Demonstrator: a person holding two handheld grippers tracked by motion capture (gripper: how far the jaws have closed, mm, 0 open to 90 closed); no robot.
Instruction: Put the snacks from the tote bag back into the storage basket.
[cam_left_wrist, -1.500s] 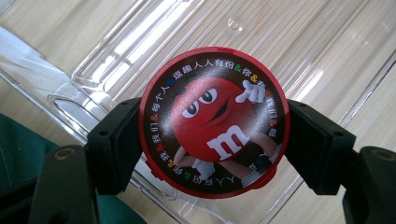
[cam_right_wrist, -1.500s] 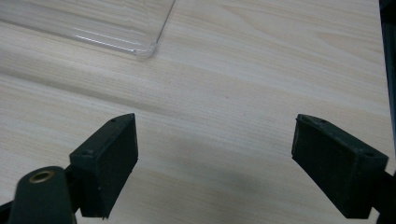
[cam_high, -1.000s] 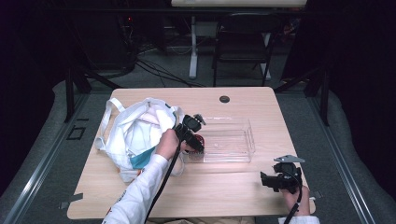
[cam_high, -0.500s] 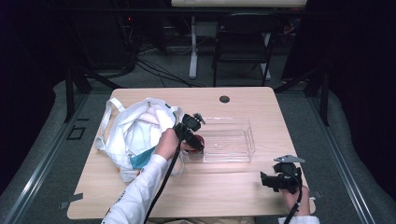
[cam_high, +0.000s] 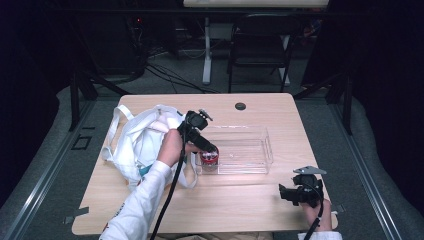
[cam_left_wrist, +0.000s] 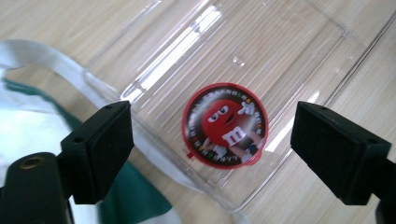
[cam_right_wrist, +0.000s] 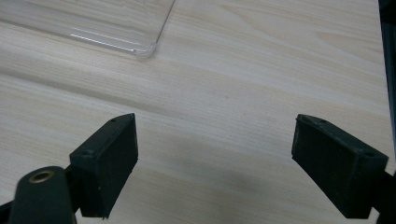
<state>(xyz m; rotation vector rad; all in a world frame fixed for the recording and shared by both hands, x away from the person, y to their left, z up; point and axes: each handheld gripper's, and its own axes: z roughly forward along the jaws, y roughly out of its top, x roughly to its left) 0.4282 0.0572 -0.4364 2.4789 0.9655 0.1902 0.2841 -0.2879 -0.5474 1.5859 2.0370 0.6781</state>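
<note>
In the high view the left hand-held gripper (cam_high: 209, 148) sits at the centre of the frame, tilted down over the left end of a clear tray (cam_high: 250, 135) on the worktop (cam_high: 235, 200). A red tin (cam_high: 209, 158) stands in that left end of the tray, directly below the gripper's tips. Its jaws have just been opening. In the left gripper view the left hand-held gripper (cam_left_wrist: 210, 154) shows its two black jaws spread wide at the lower left and lower right of the frame, with the tin's round red lid (cam_left_wrist: 225, 125) seen between them, lower down on the tray (cam_left_wrist: 289, 42) floor and touched by neither pad. A white bag (cam_high: 137, 142) lies just left of the tray in the high view, with one strap running along the tray's near left corner; in the left gripper view the bag (cam_left_wrist: 28, 126) fills the lower left.

The right hand-held gripper (cam_high: 287, 192) rests at the lower right of the high view, well apart from the tray. In the right gripper view the right hand-held gripper (cam_right_wrist: 215, 163) has its jaws spread over bare worktop (cam_right_wrist: 233, 93), with a tray corner (cam_right_wrist: 144, 49) at the upper left.
</note>
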